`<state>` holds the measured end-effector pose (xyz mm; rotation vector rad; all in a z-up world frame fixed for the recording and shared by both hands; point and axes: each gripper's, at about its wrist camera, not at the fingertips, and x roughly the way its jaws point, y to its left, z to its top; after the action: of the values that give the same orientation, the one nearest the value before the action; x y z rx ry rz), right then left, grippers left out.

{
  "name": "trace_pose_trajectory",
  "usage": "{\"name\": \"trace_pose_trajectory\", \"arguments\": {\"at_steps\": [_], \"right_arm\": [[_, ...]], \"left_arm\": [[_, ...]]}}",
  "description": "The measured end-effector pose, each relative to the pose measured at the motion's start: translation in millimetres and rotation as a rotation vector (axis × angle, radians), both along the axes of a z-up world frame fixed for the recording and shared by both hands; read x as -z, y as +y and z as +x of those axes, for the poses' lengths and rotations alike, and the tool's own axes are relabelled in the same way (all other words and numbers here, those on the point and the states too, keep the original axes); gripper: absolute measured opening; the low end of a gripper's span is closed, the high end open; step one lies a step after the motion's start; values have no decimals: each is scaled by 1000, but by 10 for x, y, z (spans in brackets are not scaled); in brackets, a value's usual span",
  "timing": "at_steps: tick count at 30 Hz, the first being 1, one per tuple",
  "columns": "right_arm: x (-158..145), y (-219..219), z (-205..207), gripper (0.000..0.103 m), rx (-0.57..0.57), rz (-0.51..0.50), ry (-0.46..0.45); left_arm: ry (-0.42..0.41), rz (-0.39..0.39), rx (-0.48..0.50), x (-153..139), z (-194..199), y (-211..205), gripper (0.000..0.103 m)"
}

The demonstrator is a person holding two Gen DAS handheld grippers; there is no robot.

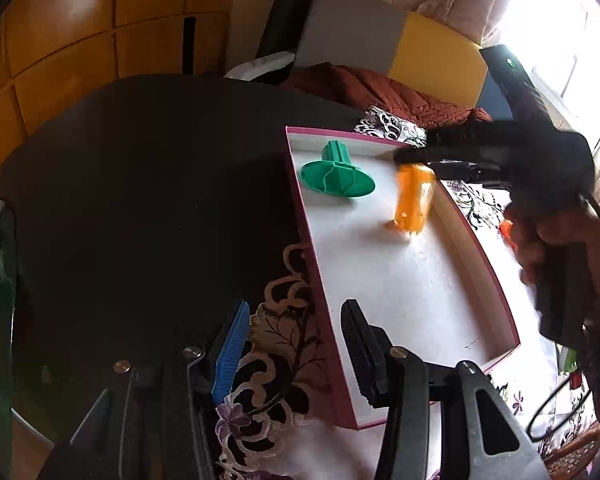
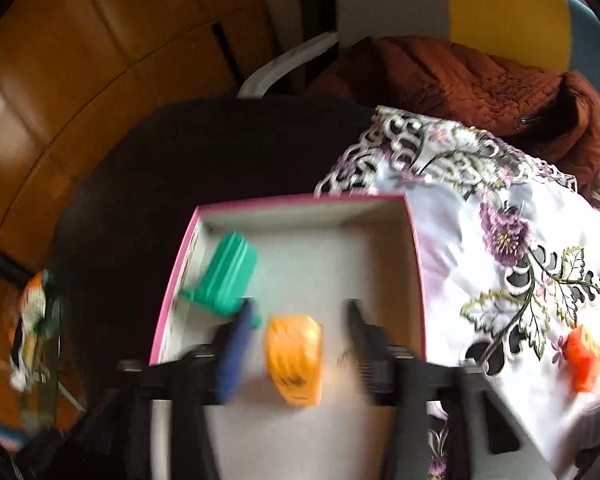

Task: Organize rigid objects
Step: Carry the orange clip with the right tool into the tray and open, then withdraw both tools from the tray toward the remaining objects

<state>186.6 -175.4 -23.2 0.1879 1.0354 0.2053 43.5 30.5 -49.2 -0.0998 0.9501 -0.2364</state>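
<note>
- The translucent orange plastic bottle (image 2: 294,358) is sitting between the fingers of the right tool (image 2: 296,344), over the white floor of the shallow pink-rimmed cardboard box (image 1: 300,216). The jaws are standing apart with a gap showing on each side of the bottle, so nothing is gripping it.
- From the left wrist view the orange bottle (image 1: 414,200) is appearing upright or slightly tilted just below the right tool (image 1: 416,158), near the box's far right wall. Motion blur is keeping me from telling whether its base is resting on the floor of the box.
- The green plastic funnel-shaped piece with a ribbed stem (image 1: 337,176) is lying in the box's far left corner, apart from the bottle.
- The left tool (image 1: 296,344) is hovering with its jaws apart and empty, straddling the box's near left wall.
- A small orange-red block (image 2: 584,358) is waiting outside the box on the floral embroidered cloth (image 2: 512,248) covering part of the dark counter (image 1: 148,168).
- Handling, as I am judging it: the bottle is looking light, stiff and smooth-walled, so it is likely to tip or roll easily. Taking it across the middle of its round body with moderate squeeze seems safest; the green piece is looking best held by its ribbed stem.
</note>
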Motion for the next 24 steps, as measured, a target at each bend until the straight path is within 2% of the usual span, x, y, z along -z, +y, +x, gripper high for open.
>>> {"name": "trace_pose_trajectory", "arguments": {"at_steps": [5,13,24], "right_arm": [[-89,-18,-101,62,-2,-20,-38],[-78,-77,-545,65,-26,-87,-70],[-237,-151,-1073,77,-26,-169,-170]], "left_arm": [[3,-8,-13,19,-6,42,48],[-10,2,-4,-15,-33,-20,48],[-44,36,27,-129,-107,-161,49]]}}
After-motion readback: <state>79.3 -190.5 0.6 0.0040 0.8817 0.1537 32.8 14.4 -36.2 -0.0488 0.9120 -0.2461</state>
